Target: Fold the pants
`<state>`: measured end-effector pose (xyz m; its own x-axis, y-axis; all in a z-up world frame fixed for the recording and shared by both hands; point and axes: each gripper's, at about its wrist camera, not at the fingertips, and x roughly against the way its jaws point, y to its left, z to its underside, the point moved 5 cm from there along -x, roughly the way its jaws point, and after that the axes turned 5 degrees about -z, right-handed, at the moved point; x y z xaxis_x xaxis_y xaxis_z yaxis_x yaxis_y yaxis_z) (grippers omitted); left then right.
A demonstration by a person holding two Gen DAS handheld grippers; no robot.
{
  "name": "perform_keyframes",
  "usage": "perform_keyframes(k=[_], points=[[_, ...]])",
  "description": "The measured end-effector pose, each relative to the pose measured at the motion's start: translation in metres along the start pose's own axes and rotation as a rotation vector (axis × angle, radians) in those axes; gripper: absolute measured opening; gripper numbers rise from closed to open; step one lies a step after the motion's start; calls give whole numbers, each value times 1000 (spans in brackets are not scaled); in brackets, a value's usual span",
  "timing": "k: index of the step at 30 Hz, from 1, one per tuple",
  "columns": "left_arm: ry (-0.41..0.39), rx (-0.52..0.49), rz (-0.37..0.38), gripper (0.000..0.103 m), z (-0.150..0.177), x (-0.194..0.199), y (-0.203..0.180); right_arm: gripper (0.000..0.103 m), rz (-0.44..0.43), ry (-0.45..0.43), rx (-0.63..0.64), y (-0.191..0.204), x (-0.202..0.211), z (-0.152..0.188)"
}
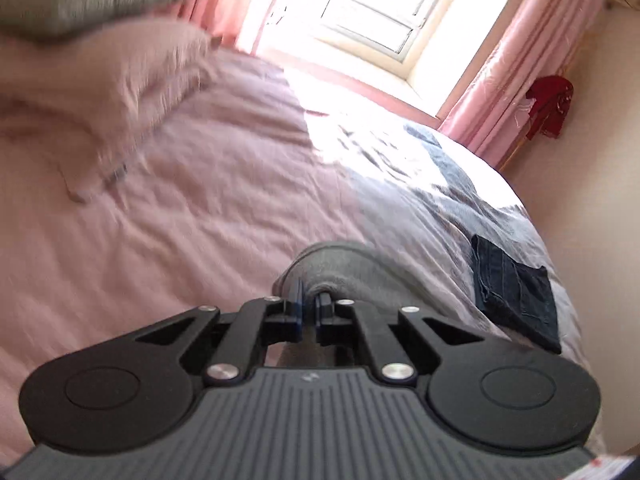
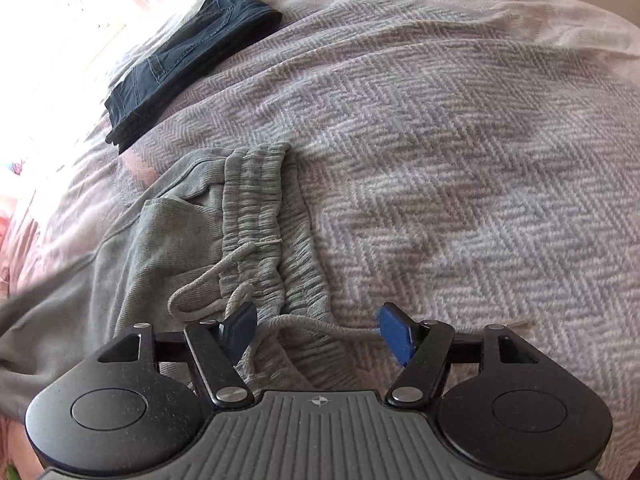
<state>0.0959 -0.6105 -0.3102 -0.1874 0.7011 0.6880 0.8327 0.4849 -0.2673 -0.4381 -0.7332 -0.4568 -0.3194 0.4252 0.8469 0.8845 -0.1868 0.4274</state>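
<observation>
Left wrist view shows the left gripper (image 1: 309, 312) clamped on a fold of the grey pants (image 2: 256, 216) over the bed (image 1: 180, 208), while the right gripper (image 2: 318, 330) hovers spread above their waistband (image 2: 264, 200).

My pants (image 2: 256, 216) were grey, their cord (image 2: 200, 284) paler; the jeans (image 2: 188, 64) dark blue; the blanket (image 2: 460, 160) grey-and-white herringbone; curtains (image 1: 508, 60) pink; my pads (image 2: 394, 336) blue.
</observation>
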Motion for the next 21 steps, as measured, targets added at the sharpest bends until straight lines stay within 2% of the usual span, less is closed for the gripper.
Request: perform_keyframes(k=[2, 4, 6, 8, 10, 12, 15, 17, 19, 21], points=[[1, -116, -61, 4, -35, 26, -9, 64, 9, 4, 3, 0, 0, -3], [7, -263, -125, 11, -59, 32, -23, 64, 20, 2, 6, 1, -1, -6], [-14, -323, -186, 31, -70, 24, -24, 64, 27, 4, 4, 0, -3, -9], [-24, -314, -243, 41, -69, 11, -11, 64, 34, 1, 0, 1, -4, -9], [-11, -244, -271, 47, -56, 0, 17, 64, 38, -2, 1, 1, -5, -8], [47, -136, -287, 52, -24, -11, 61, 64, 40, 1, 9, 1, -4, -4], [174, 48, -287, 52, 34, -26, 127, 64, 58, -10, 6, -3, -2, 2], [226, 162, -299, 51, 64, -34, 165, 64, 78, -9, -13, -8, 0, 6], [227, 275, -296, 51, 77, -40, 198, 64, 100, -13, -17, -10, 1, 9], [182, 384, -264, 52, 69, -46, 223, 64, 122, -22, -13, -10, 3, 12]])
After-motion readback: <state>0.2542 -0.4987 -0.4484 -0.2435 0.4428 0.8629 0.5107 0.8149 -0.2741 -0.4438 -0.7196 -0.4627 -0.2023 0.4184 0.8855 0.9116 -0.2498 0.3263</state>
